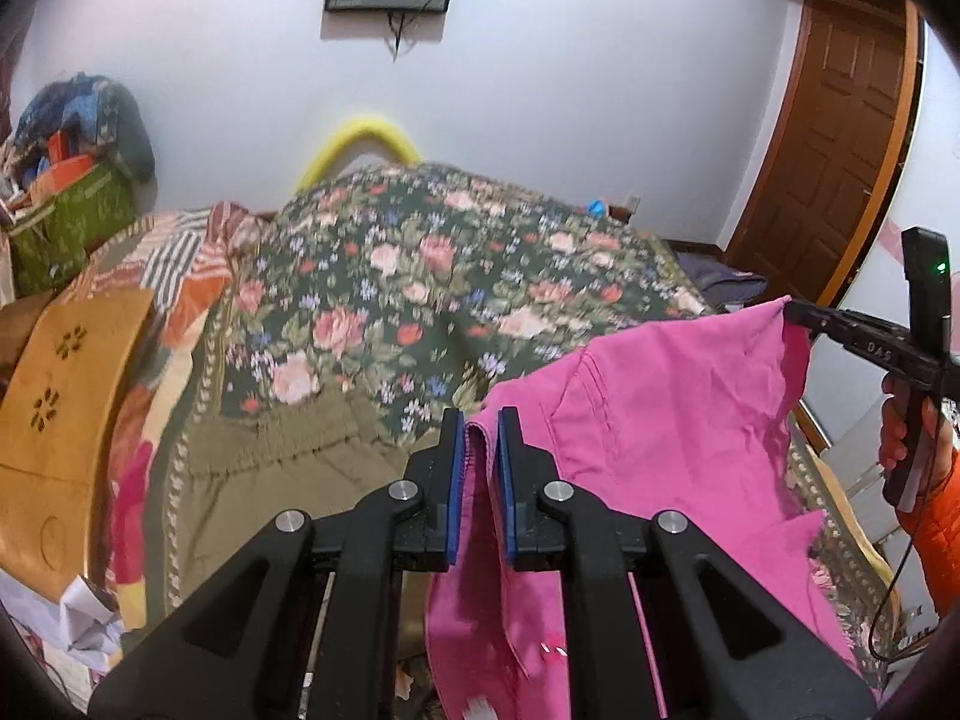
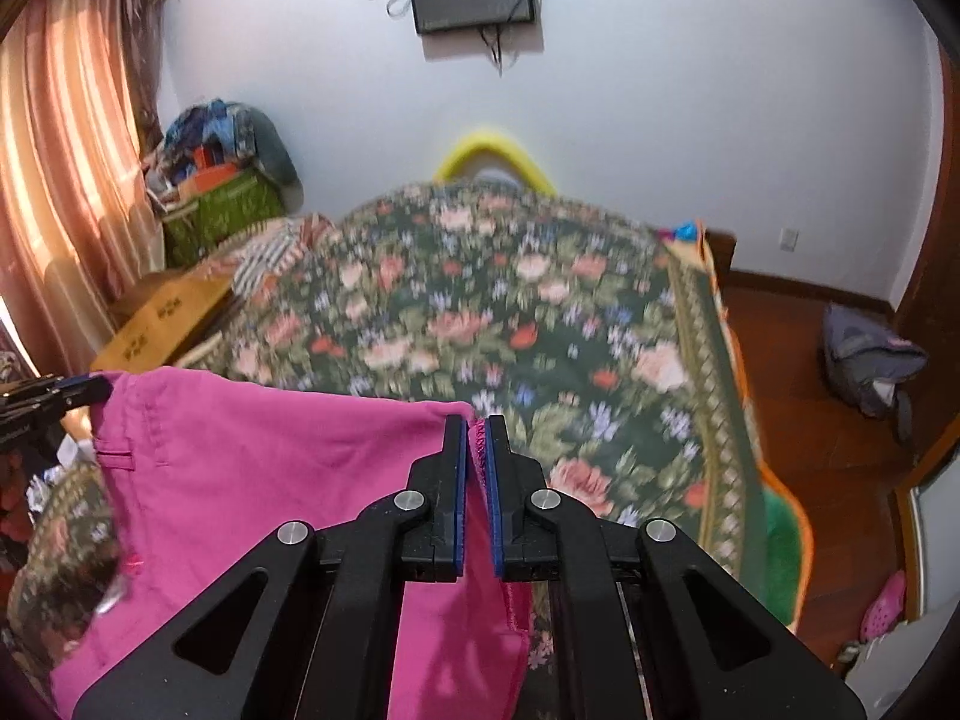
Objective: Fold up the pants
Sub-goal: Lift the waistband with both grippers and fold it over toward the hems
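Bright pink pants point(image 1: 654, 396) hang stretched between both grippers above a bed with a floral cover point(image 1: 384, 288). My left gripper point(image 1: 482, 420) is shut on one corner of the waistband, the cloth pinched between its blue pads. At the far right of the left wrist view, the right gripper point(image 1: 795, 312) pinches the other corner, with a hand on its grip. In the right wrist view my right gripper point(image 2: 478, 425) is shut on the pink pants point(image 2: 258, 468), and the left gripper point(image 2: 90, 387) holds the far corner at the left edge. The legs drop below, partly hidden by the fingers.
The floral cover point(image 2: 510, 312) fills the middle. A wooden board point(image 1: 66, 384) lies at the bed's left, with a green box of clutter point(image 1: 72, 216) behind it. Curtains point(image 2: 60, 168) hang left, a brown door point(image 1: 840, 138) stands right, and a bag point(image 2: 870, 360) sits on the wooden floor.
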